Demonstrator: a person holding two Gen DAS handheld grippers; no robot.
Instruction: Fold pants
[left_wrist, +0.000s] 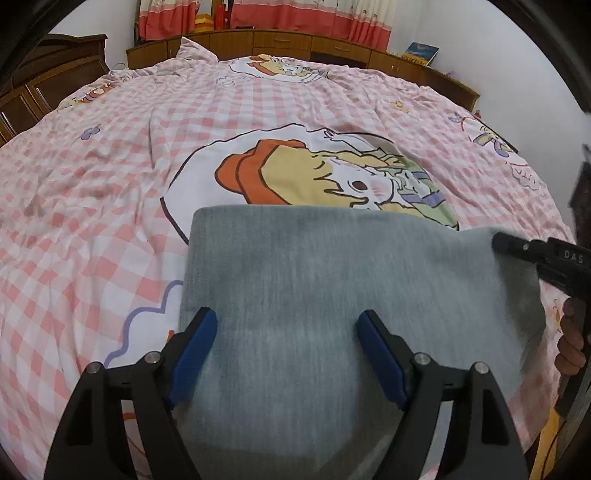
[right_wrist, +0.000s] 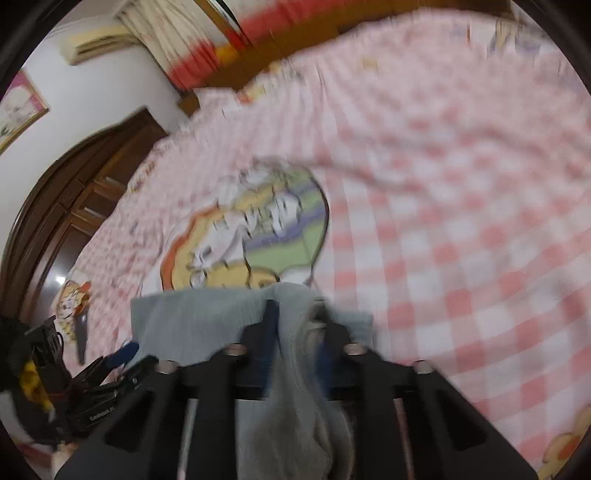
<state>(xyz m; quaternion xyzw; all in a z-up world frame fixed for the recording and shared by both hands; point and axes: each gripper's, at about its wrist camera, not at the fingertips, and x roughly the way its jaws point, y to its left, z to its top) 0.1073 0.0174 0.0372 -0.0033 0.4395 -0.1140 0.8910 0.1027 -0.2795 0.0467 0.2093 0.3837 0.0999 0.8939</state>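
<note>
My left gripper (left_wrist: 286, 332) hangs with its two blue pads (left_wrist: 194, 354) spread wide above the pants (left_wrist: 332, 280); the cloth lies under the gap and neither pad presses it. My right gripper (right_wrist: 295, 325) has its jaws drawn in on a bunched fold of the same pants (right_wrist: 207, 321), the grey-blue cloth pinched between them; this view is blurred, so the edge of the fold is unclear. In the left wrist view the right gripper (left_wrist: 517, 247) reaches in from the right edge to the far right corner of the cloth, with part of a hand (left_wrist: 570, 343) below it.

The pants, one pair, lie folded flat on the bed cover (left_wrist: 110, 229), a pink and white check. Their far edge overlaps the round cartoon print (left_wrist: 317, 173) in the middle of the cover.

Beyond the bed: a wooden cabinet (left_wrist: 280, 42) along the wall, red and cream curtains (left_wrist: 258, 13) above it, one book (left_wrist: 421, 53) propped at the right. No container is in view.
</note>
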